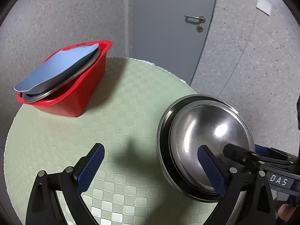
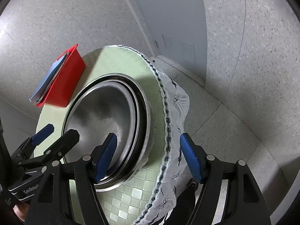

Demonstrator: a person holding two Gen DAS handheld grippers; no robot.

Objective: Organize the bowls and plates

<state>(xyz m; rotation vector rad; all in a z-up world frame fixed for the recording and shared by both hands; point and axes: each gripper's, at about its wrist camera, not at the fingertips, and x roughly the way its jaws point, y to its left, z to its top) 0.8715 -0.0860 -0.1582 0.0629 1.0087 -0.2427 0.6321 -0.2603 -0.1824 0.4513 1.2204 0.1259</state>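
Observation:
A stack of nested steel bowls (image 1: 206, 129) sits on the round table's right side; it also shows in the right wrist view (image 2: 105, 112). My left gripper (image 1: 150, 166) is open, its right finger over the bowls' near rim. My right gripper (image 2: 148, 155) is open and straddles the bowls' near rim, with one finger inside the top bowl. A red bin (image 1: 82, 93) at the far left holds a steel plate (image 1: 61, 83) with a blue plate (image 1: 56, 67) on top, both tilted. The bin also shows in the right wrist view (image 2: 65, 80).
The table has a green checked cloth (image 1: 116, 116) with a white lace edge (image 2: 174, 112) that hangs over the right side. A grey door (image 1: 168, 18) and speckled walls stand behind. The floor lies beyond the table's right edge.

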